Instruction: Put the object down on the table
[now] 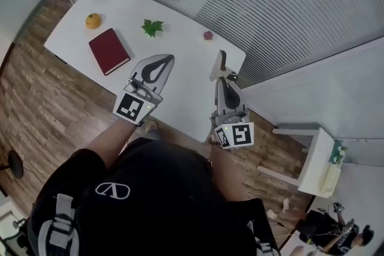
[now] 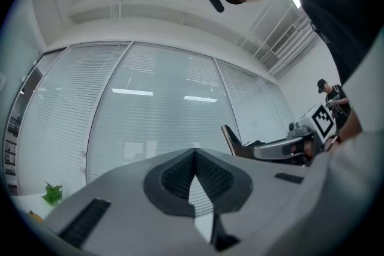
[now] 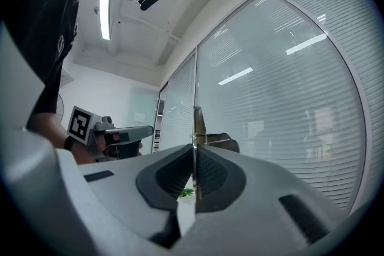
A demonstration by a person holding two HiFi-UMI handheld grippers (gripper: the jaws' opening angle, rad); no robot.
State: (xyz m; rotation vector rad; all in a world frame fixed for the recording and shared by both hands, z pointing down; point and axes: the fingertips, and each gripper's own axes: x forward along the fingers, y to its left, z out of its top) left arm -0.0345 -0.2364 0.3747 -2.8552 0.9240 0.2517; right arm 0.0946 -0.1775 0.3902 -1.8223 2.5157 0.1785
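Left gripper [image 1: 168,58], ribbed grey pads closed on nothing, and right gripper [image 1: 224,81], clamped on a thin flat brown object [image 1: 222,60] held edge-on, both over the smooth white table [image 1: 186,90]; beyond, rectangular red book [image 1: 108,51], round orange fruit [image 1: 92,21], jagged green leaf [image 1: 152,27], slatted blinds [image 1: 270,3].

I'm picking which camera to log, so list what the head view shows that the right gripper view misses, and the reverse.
Head view only: a red book and an orange on the white table. Right gripper view only: the ceiling light strip. Both: the left hand-held gripper, the thin flat object clamped in the right hand-held gripper, and the blinds.
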